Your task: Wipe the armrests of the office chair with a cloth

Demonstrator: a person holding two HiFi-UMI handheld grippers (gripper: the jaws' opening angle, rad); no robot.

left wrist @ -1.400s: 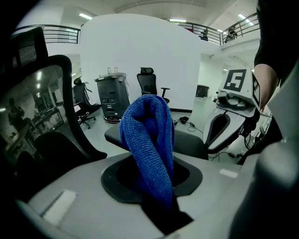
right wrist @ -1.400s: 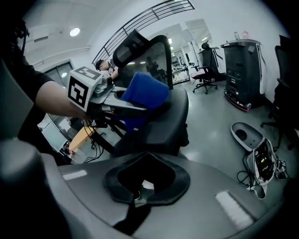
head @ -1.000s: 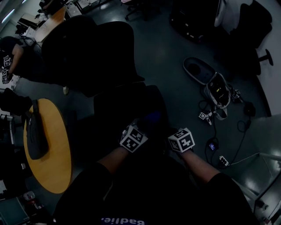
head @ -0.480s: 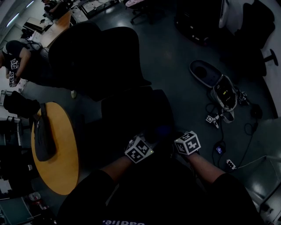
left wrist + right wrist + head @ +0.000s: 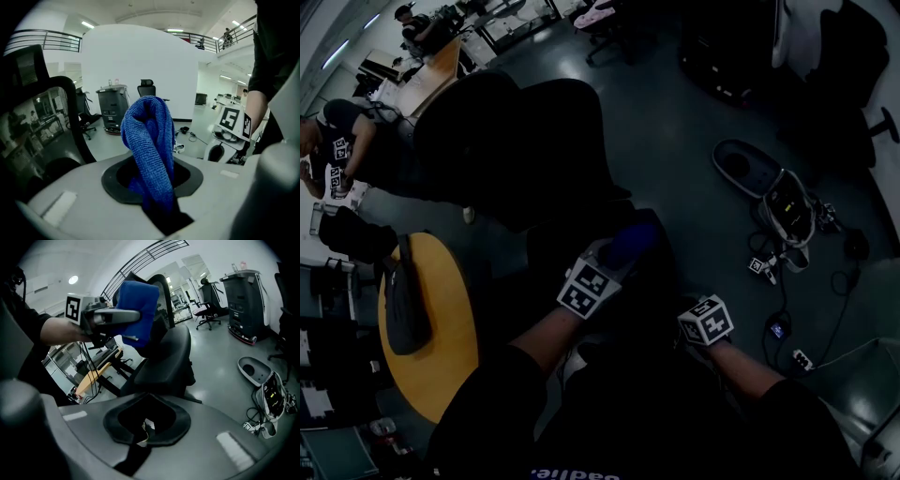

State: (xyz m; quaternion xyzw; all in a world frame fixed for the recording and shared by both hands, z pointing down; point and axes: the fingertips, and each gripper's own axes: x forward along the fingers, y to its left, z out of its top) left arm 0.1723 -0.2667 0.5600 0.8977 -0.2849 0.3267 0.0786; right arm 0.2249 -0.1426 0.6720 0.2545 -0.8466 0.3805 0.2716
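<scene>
My left gripper (image 5: 614, 258) is shut on a blue cloth (image 5: 630, 240), which sticks up folded from between its jaws in the left gripper view (image 5: 150, 145). In the head view it is held over the seat of the black office chair (image 5: 516, 141). The right gripper view shows that cloth (image 5: 138, 315) raised in front of the chair's backrest (image 5: 164, 352). My right gripper (image 5: 701, 317) hangs lower and to the right, near my body. Its jaws look shut with nothing between them (image 5: 144, 427). The dark hides the armrests in the head view.
A round wooden table (image 5: 441, 356) with a black bag (image 5: 403, 300) stands at the left. On the floor to the right lie a grey device (image 5: 783, 206), cables and a power strip (image 5: 802, 358). A person (image 5: 342, 141) sits at the far left. More chairs stand behind.
My left gripper has lifted the blue cloth up and forward, away from the right gripper. The right gripper has sunk slightly toward my body.
</scene>
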